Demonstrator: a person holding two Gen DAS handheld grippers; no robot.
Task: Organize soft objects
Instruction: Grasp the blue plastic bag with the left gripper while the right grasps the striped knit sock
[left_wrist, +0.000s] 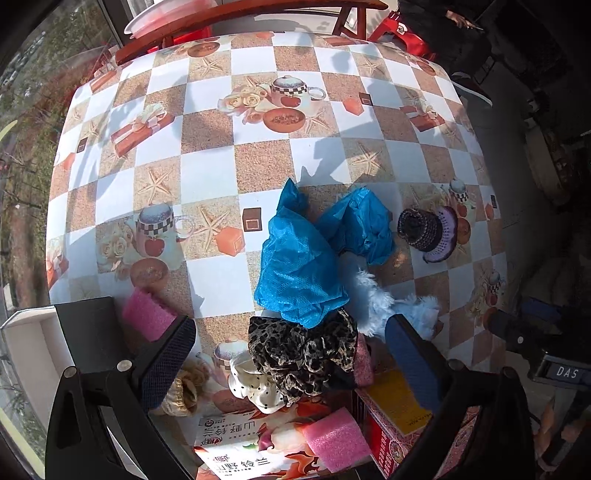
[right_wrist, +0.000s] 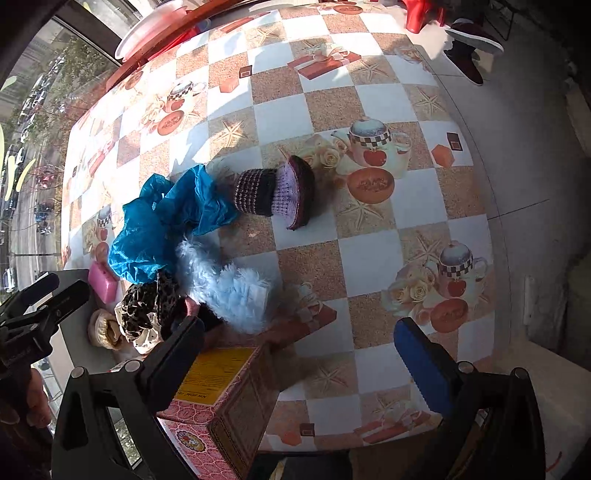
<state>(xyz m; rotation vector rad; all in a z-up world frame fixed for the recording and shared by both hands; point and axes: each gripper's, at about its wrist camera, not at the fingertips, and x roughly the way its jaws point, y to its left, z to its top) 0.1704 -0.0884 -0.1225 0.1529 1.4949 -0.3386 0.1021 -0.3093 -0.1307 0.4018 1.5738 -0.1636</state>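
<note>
A pile of soft things lies at the near side of the table: blue crinkled shoe covers (left_wrist: 303, 266) (right_wrist: 162, 225), a light blue fluffy piece (left_wrist: 384, 302) (right_wrist: 229, 295), a leopard-print scrunchie (left_wrist: 303, 347) (right_wrist: 144, 302), a white dotted scrunchie (left_wrist: 255, 387) and a gold scrunchie (left_wrist: 181, 391) (right_wrist: 103, 328). A purple knitted slipper (left_wrist: 428, 229) (right_wrist: 277, 192) lies apart. Pink sponges (left_wrist: 147, 314) (left_wrist: 336, 439) (right_wrist: 101, 280) lie near. My left gripper (left_wrist: 291, 365) is open above the pile. My right gripper (right_wrist: 299, 358) is open above the table's near edge.
A flowered carton (left_wrist: 243, 454) and a red patterned box (left_wrist: 399, 417) (right_wrist: 221, 406) stand at the near edge. A white tray (left_wrist: 26, 343) is at the left. The checked tablecloth (left_wrist: 258, 147) (right_wrist: 369, 258) stretches beyond. A wooden chair (left_wrist: 229, 22) and a person's shoes (right_wrist: 469, 40) are at the far side.
</note>
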